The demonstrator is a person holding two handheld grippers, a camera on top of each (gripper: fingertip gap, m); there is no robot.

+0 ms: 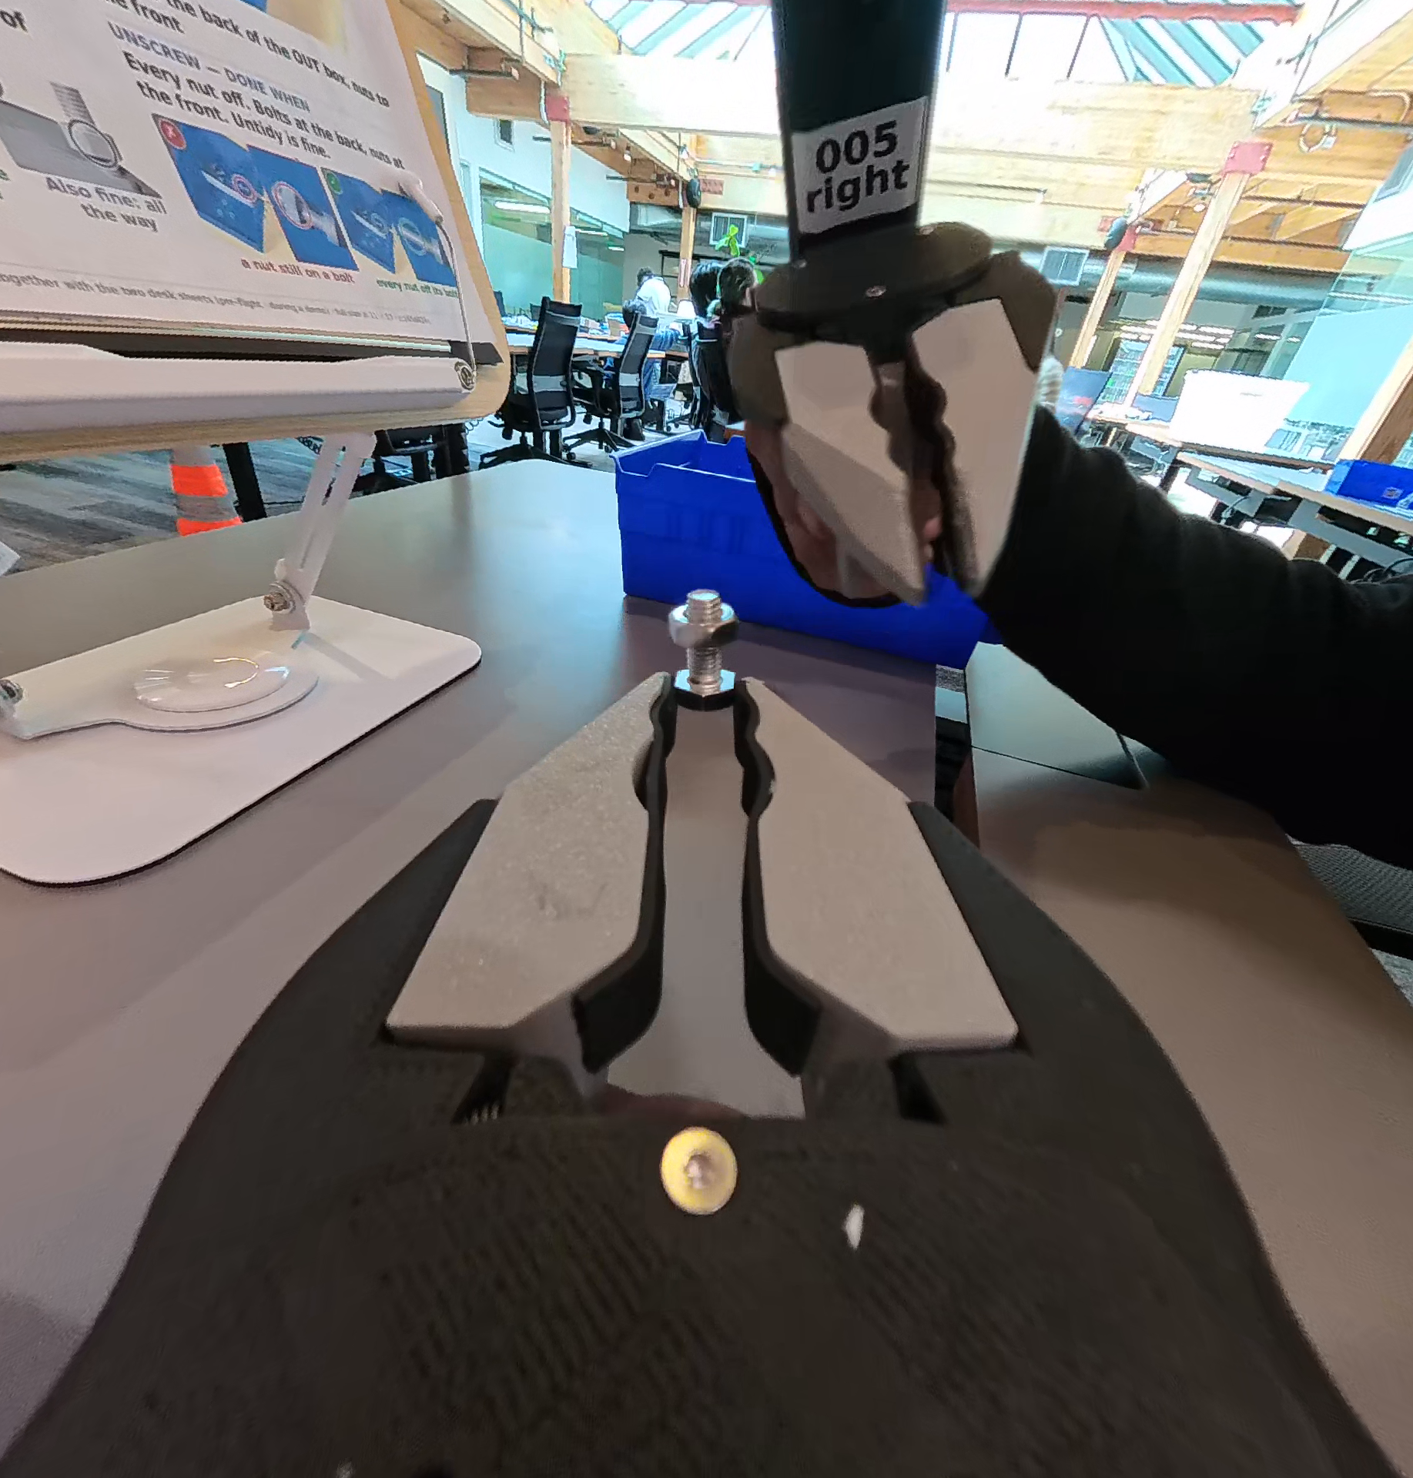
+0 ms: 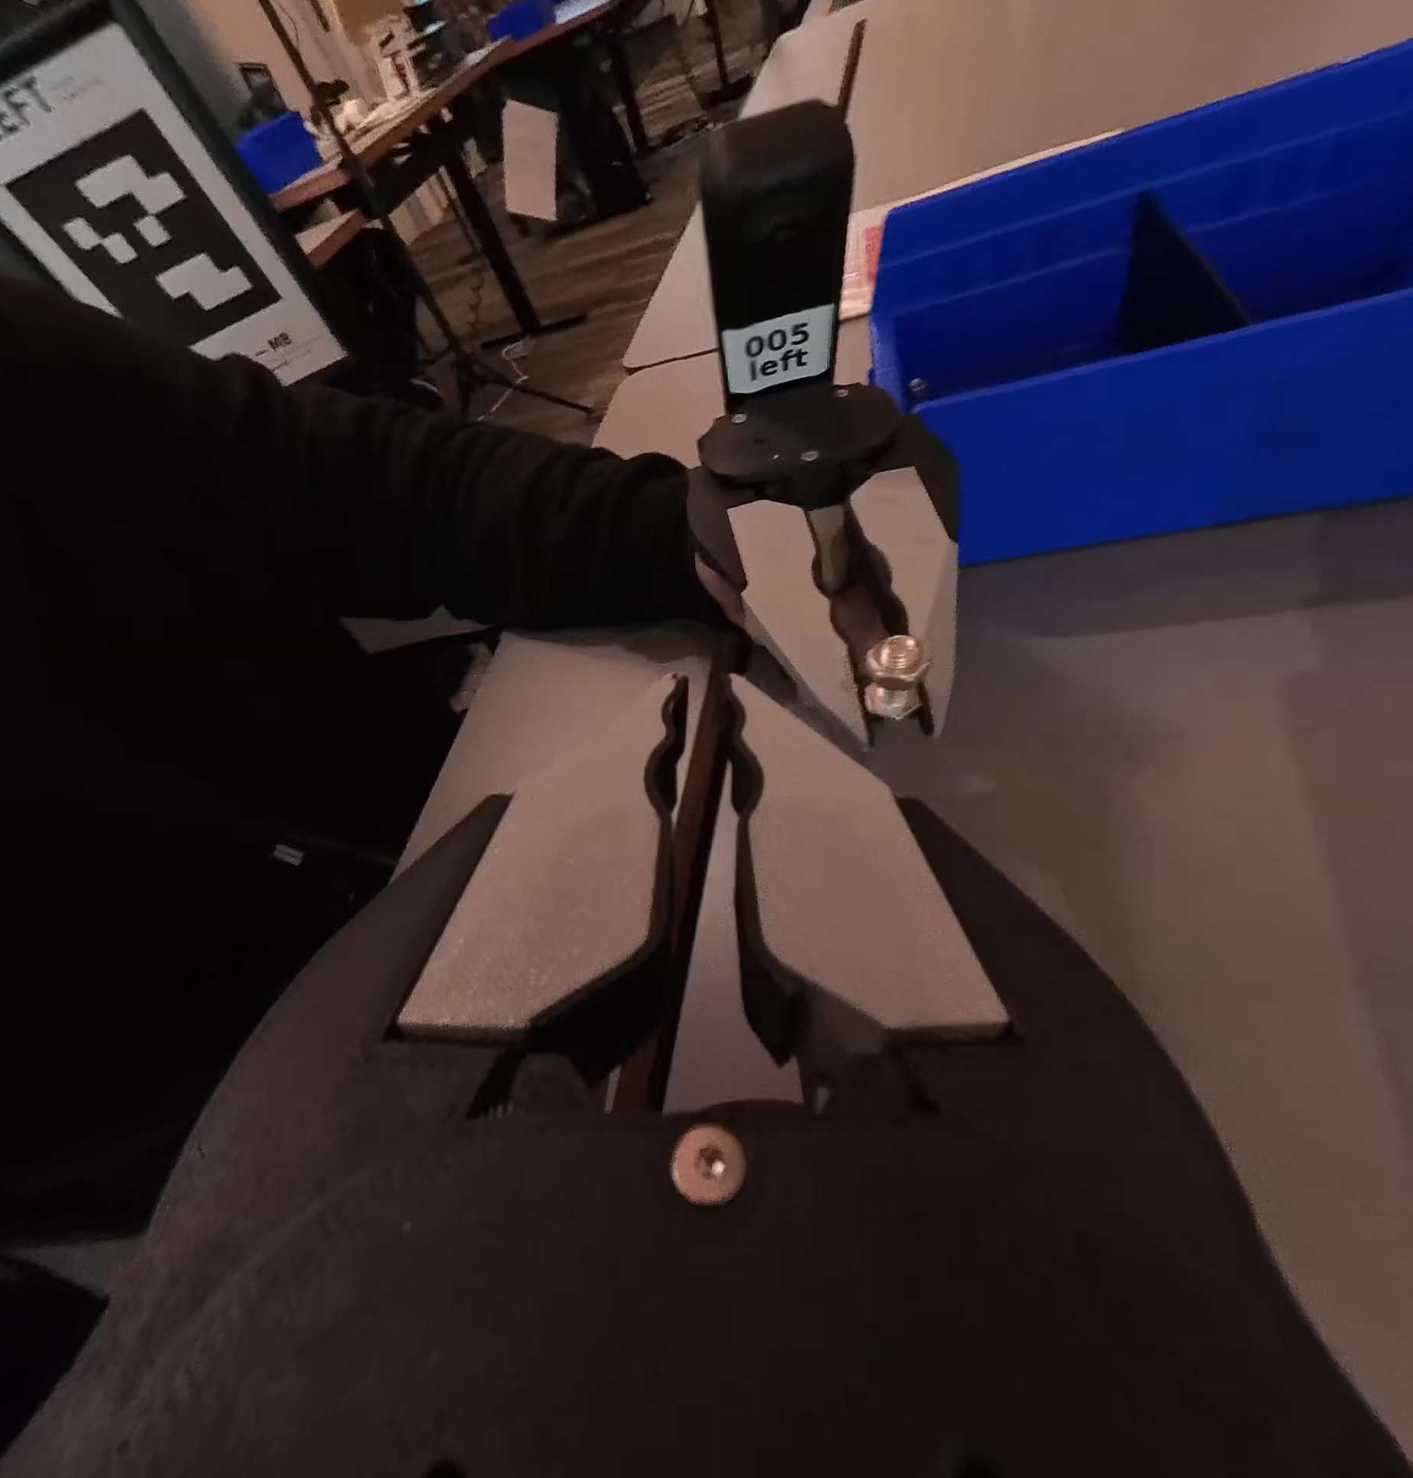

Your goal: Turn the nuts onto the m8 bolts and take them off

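My left gripper (image 1: 704,689) is shut on the hex head of a silver M8 bolt (image 1: 704,662). It holds the bolt upright with the thread pointing up. A silver nut (image 1: 703,628) sits on the thread near the top end. My right gripper (image 1: 931,577) hangs above and to the right of the bolt, pointing down and clear of the nut. In the right wrist view its jaws (image 2: 707,684) stand nearly together with nothing between them. The left gripper (image 2: 895,712) shows there with the bolt and nut (image 2: 895,660).
A blue divided bin (image 1: 687,528) stands on the grey table just behind the bolt and shows at the right in the right wrist view (image 2: 1167,448). A white stand holding an instruction sheet (image 1: 207,720) is at the left. The table edge (image 2: 527,720) is near. The left gripper's tips are roughly 5 cm from the right gripper's.
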